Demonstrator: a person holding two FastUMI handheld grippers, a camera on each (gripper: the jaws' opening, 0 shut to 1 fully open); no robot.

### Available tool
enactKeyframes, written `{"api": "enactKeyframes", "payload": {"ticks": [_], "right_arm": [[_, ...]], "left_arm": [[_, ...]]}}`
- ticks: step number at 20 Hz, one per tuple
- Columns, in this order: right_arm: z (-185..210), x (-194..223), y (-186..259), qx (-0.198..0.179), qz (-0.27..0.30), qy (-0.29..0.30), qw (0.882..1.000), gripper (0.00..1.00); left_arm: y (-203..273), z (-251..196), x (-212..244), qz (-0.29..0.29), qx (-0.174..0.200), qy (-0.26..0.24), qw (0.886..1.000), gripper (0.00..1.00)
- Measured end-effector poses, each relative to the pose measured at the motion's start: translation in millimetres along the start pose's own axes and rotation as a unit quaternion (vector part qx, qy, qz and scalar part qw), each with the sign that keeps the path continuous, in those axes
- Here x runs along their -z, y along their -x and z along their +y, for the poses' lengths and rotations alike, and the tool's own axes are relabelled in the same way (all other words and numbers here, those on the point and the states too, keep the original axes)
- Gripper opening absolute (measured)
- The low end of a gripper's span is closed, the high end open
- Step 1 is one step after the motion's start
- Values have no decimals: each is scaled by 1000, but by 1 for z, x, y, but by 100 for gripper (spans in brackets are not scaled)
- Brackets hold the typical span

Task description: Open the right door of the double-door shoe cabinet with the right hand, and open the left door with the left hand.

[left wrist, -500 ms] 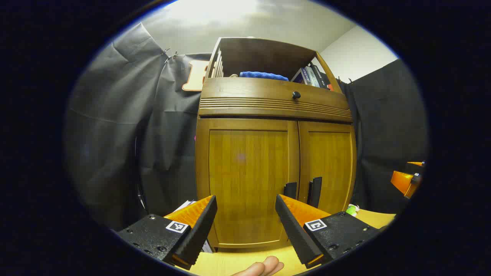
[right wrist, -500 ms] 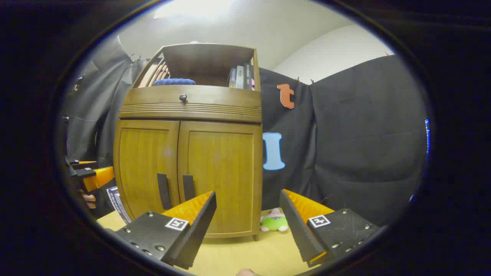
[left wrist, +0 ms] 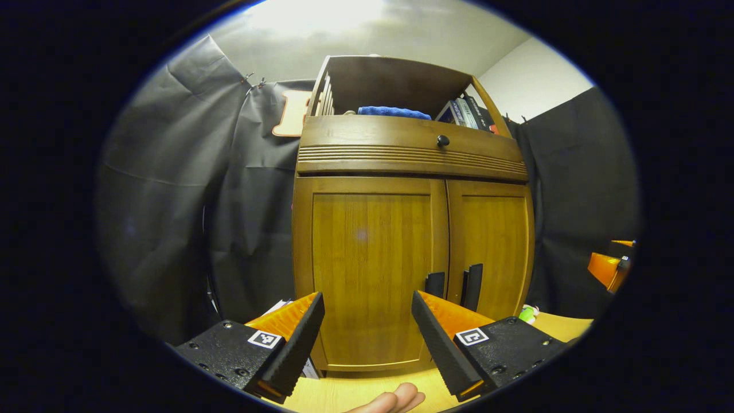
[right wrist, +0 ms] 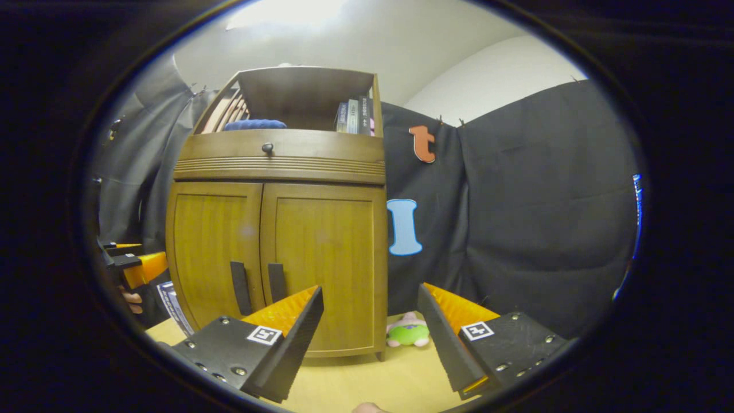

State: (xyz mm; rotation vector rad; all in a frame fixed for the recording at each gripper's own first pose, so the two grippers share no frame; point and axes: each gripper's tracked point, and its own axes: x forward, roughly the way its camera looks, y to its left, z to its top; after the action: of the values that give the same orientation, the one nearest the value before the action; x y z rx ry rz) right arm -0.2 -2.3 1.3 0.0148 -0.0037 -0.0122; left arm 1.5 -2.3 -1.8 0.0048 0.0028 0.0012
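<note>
on the bench [right wrist: 367, 384], ahead of both grippers, stands the shoe cabinet [right wrist: 275, 166], upright, wooden, both doors closed and flush. left door [left wrist: 370, 269] and right door [left wrist: 493, 246] meet at the centre seam; a dark vertical bar handle sits on each, left handle [left wrist: 434, 284] and right handle [left wrist: 472, 285], just beside the seam, low on the panels. left gripper [left wrist: 367, 332]: jaws wide apart, holding nothing, apart from the cabinet, aimed at the left door panel. right gripper [right wrist: 370, 332]: jaws wide apart, empty, also apart from the cabinet, aimed toward the cabinet's right edge; right handle lies to its left in the right gripper view [right wrist: 277, 281]. judgement: doors look rigid, light to moderate, hinged at outer edges, so they should swing in an arc rather than pull straight. handles look stiff, narrow, probably smooth; best hold is across the bar mid-length, jaws closing from the sides. risk: the two handles sit close, easy to foul the wrong one. small green plush toy [right wrist: 408, 332] lies on the bench by the cabinet's right foot.
</note>
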Motion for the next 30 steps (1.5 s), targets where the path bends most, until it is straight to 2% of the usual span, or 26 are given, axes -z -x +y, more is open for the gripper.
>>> {"api": "enactKeyframes", "payload": {"ticks": [4,6,8,10,11,15,20,21,22,24,27,30], "right_arm": [[0,1,0,0,0,0,1000,93],[0,0,0,-1,0,0,1000,94],[-1,-1,1,1,-3,0,1000,100],[-1,-4,2,1,-5,-1,1000,94],[0,-4,1,0,-6,-1,1000,98],[8,-5,0,-7,-7,0,1000,98],[41,-4,-26,-32,-6,5,999,98],[52,0,-35,-40,-3,7,999,94],[63,2,-45,-48,0,7,999,98],[81,5,-63,-60,2,9,998,98],[119,20,-92,-85,8,20,996,98],[158,52,-114,-113,38,27,993,98]], "left_arm": [[1,-2,-1,-2,3,-3,1000,94],[2,-3,-1,-3,4,-5,1000,96],[1,-3,0,-2,3,-5,1000,96],[1,-2,0,-2,2,-5,1000,96],[1,-3,-2,-4,2,-5,1000,96],[4,-2,-4,-8,3,-6,1000,96],[6,3,-7,-11,-1,-8,1000,96],[6,5,-8,-12,-1,-7,1000,94],[6,7,-9,-12,-2,-5,1000,96],[7,12,-10,-12,-4,0,1000,94],[7,18,-12,-14,-3,5,1000,96],[7,23,-14,-16,-4,8,1000,94]]}}
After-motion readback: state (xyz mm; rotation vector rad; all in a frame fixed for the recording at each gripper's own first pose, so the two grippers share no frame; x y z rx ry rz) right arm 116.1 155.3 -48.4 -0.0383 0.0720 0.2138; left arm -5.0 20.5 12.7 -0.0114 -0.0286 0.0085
